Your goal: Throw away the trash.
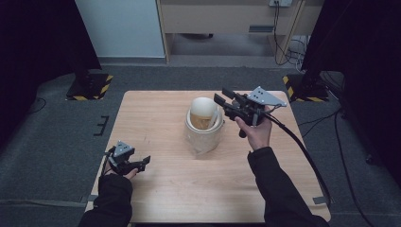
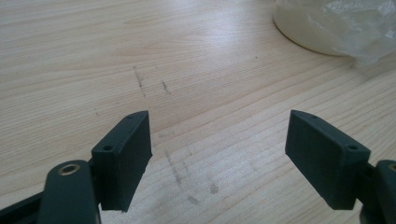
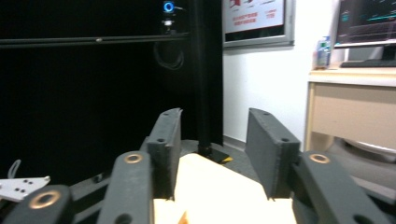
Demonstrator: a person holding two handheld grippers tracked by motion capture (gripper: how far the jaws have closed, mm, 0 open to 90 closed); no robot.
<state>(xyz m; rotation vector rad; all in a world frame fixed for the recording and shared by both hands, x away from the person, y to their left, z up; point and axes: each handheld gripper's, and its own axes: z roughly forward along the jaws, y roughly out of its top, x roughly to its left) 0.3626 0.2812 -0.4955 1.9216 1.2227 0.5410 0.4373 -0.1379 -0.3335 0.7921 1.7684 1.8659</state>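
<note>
A cream-coloured cup (image 1: pixel 203 112) is leaning inside a wider white cylindrical container (image 1: pixel 204 134) that is standing near the middle of the wooden table (image 1: pixel 161 189), with clear plastic film crumpled at the container's base. The right gripper (image 1: pixel 221 96) is hovering above the table just to the right of the cup's rim, its jaws parted and gripping nothing. The left gripper (image 1: pixel 144 161) is sitting low near the table's front-left edge, well apart from the container; in the left gripper view its jaws are gaping wide over bare wood with nothing between them, and the container's base is showing at the top right.

The light wood is carrying a few faint dark scuffs. Grey carpet is surrounding the table, with black stands on yellow-striped bases and a pale desk behind.

The right hand (image 1: pixel 257 130) is raised off the table, dark sleeve reaching in from the bottom; the left hand is resting low by the edge
</note>
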